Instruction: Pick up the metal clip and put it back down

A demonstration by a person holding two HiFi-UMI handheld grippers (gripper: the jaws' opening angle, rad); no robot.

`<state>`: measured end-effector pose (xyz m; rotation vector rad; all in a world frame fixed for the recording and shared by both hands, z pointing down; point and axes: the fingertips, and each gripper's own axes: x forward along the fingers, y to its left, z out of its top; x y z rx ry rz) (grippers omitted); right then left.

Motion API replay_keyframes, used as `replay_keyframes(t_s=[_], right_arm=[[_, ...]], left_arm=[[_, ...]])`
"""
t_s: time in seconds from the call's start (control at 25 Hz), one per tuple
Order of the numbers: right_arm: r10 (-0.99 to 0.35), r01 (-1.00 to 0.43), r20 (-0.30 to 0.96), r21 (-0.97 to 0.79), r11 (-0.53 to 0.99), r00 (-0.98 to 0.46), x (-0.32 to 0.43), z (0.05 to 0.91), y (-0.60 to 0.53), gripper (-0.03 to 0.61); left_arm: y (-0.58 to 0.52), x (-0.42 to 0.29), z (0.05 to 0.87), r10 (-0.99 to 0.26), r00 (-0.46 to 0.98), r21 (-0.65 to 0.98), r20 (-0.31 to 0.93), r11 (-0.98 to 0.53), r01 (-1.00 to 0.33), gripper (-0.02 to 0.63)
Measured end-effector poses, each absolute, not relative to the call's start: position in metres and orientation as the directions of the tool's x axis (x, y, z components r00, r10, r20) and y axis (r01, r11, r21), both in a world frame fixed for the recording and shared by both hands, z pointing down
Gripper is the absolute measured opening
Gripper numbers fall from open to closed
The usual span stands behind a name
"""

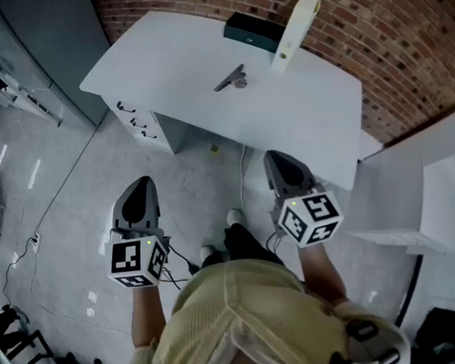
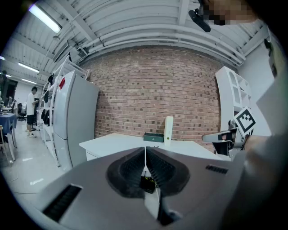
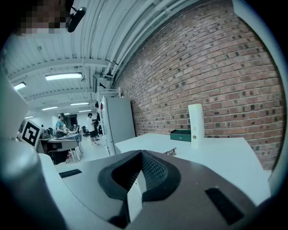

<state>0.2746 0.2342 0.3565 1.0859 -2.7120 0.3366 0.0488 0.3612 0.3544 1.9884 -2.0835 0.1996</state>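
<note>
Hard to make out: the metal clip (image 1: 231, 79) is tiny in the head view. I read only a grey lever shape with a rounded end, lying flat near the middle of the white table (image 1: 166, 58).
Cut off: the white shelf unit (image 1: 443, 195) runs off the right edge of the head view.
Containers: a dark green box (image 1: 249, 31) sits at the table's back edge by the brick wall (image 1: 403, 43). I cannot see what is in it. A tall white upright piece (image 1: 295, 28) stands just beside it. The drawers (image 1: 135, 121) under the table's left end are shut.
Left gripper (image 1: 140, 192): jaws pressed together with nothing between them, held over the floor, apart from the table.
Right gripper (image 1: 282, 166): jaws pressed together and empty. Its tip overlaps the table's front edge in the head view.
View differences: the right gripper view shows the metal clip (image 3: 171, 152) in front of the box. In the left gripper view I cannot find it, but that view catches the right gripper's marker cube (image 2: 245, 120).
</note>
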Motion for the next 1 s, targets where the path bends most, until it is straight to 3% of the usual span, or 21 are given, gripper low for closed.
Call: replay_keyframes(t_s=[1.0], right_arm=[[-0.581, -0.649, 0.296, -0.253, 0.717, -0.758, 0.239, 0.387, 0.108, 0.021]], left_arm=[[0.261, 0.041, 0.375, -0.963, -0.073, 0.163, 0.259, 0.118, -0.98, 0.011]])
